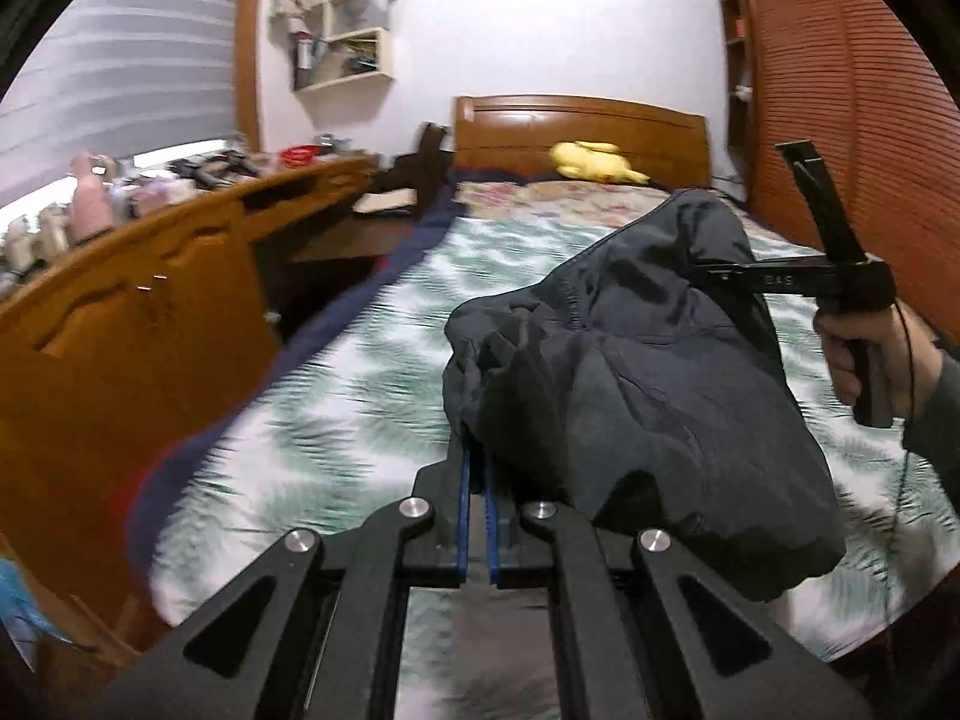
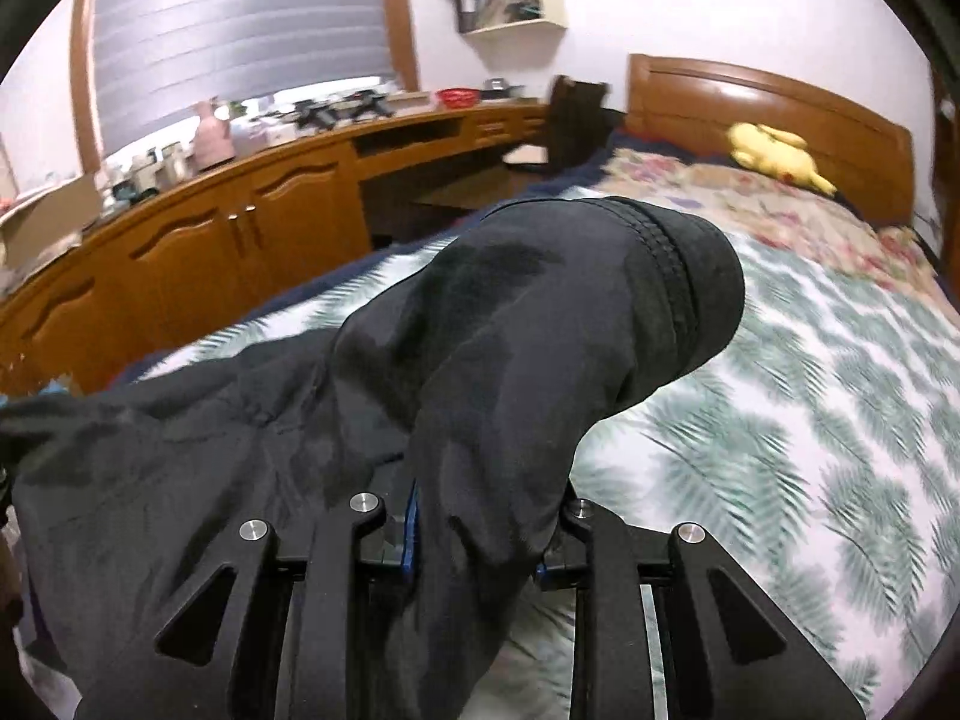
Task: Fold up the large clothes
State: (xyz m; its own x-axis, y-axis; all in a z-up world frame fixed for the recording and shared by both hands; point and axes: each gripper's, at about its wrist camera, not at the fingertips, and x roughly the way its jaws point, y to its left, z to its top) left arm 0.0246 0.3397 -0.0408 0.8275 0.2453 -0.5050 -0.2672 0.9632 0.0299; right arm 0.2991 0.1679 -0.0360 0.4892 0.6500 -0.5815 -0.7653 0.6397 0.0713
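A dark jacket [image 1: 648, 384] is held up off the bed [image 1: 336, 396] by both grippers. The L gripper [image 1: 477, 462] is pressed together w/ a jacket edge pinched between its blue pads [image 1: 463, 516]. The R gripper [image 2: 477, 531] is clamped on a thick bunch of the same jacket [image 2: 480, 348], jaws kept partly apart by the cloth; one blue pad [image 2: 411, 531] is seen at the fabric's left. In the L view the R gripper [image 1: 714, 272] is seen from the side, buried in the jacket, w/ a hand [image 1: 870, 354] wrapped on its grip.

The bed is covered w/ a white sheet printed in green fern leaves; a floral quilt [image 2: 750, 204] is laid at the head end. A yellow plush [image 1: 594, 162] is set against the wooden headboard [image 1: 576, 120]. A long wooden cabinet [image 2: 240, 234] is run along the bed's far side, its top crowded w/ clutter, a red bowl [image 2: 457, 97] incl. A window w/ grey blinds [image 2: 240, 42] is seen above it. A wall shelf [image 1: 354, 30] is hung on the white wall. Slatted wooden wardrobe doors [image 1: 840, 120] are seen on the other side of the bed.
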